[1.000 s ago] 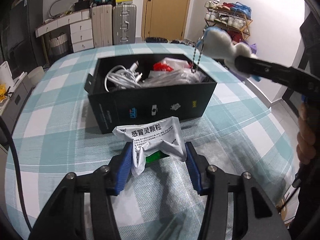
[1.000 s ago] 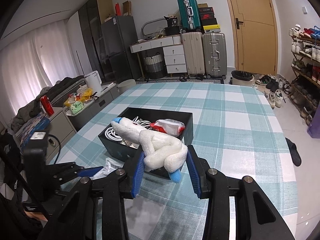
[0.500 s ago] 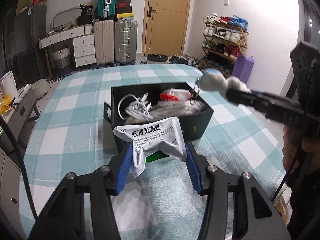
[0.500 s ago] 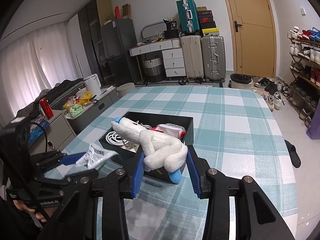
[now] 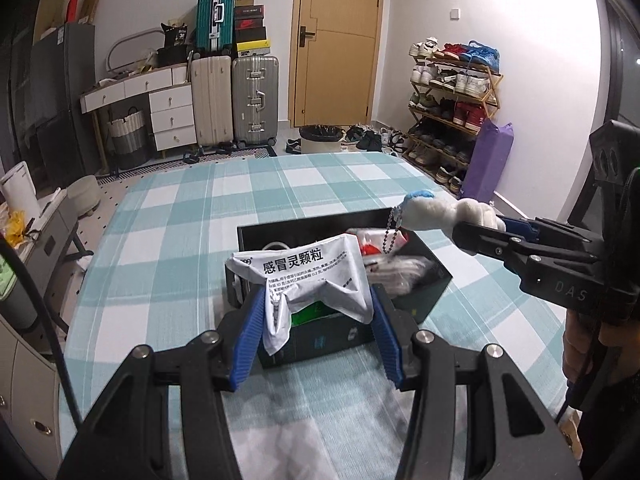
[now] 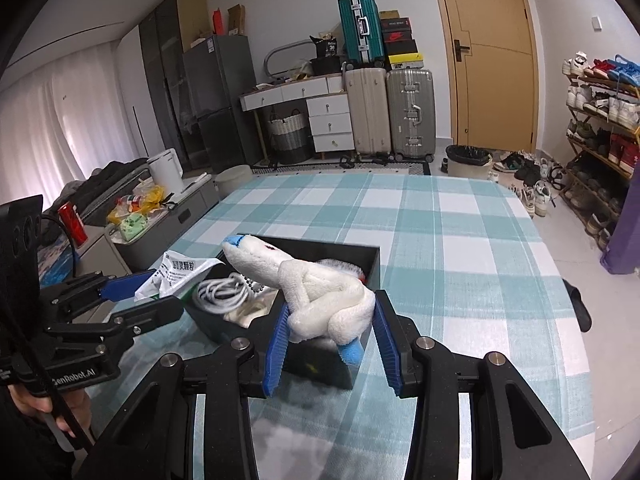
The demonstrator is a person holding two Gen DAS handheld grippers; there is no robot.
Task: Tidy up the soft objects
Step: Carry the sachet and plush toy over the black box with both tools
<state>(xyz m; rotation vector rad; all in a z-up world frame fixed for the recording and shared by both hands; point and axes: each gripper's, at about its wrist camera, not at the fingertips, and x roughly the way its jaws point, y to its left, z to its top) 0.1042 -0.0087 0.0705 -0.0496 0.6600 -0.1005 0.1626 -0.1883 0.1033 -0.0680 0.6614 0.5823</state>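
The left gripper [image 5: 316, 322] is pinching a crumpled white medicine sachet [image 5: 308, 276] between its blue pads, holding it in the air just in front of and above a black box [image 5: 424, 292] that is sitting on a table spread with a teal-and-white checked cloth [image 5: 192, 216]. The right gripper [image 6: 330, 334] is clamping a white plush keychain toy [image 6: 316, 296], its blue-tipped end [image 6: 234, 240] reaching out over the open box while its bead chain [image 5: 390, 232] is dangling above the contents. Inside the box, a coiled white cable [image 6: 220, 294] and a red-and-white packet [image 5: 372, 240] are lying packed together, taking up much of the floor of the box. The two grippers are converging on the box from opposite sides, the right one crossing in from the right edge of the left wrist view, its tip near the sachet but apart from it. A hand [image 6: 60, 412] is gripping the left tool's handle. The cloth beyond the box is lying bare up to the far table edge, and on the right side too. Past the table, three suitcases [image 6: 390, 108], a white drawer unit [image 6: 328, 120], a wooden door [image 6: 488, 52] and a loaded shoe rack [image 5: 452, 96] are lining the room's walls, well apart from the work.
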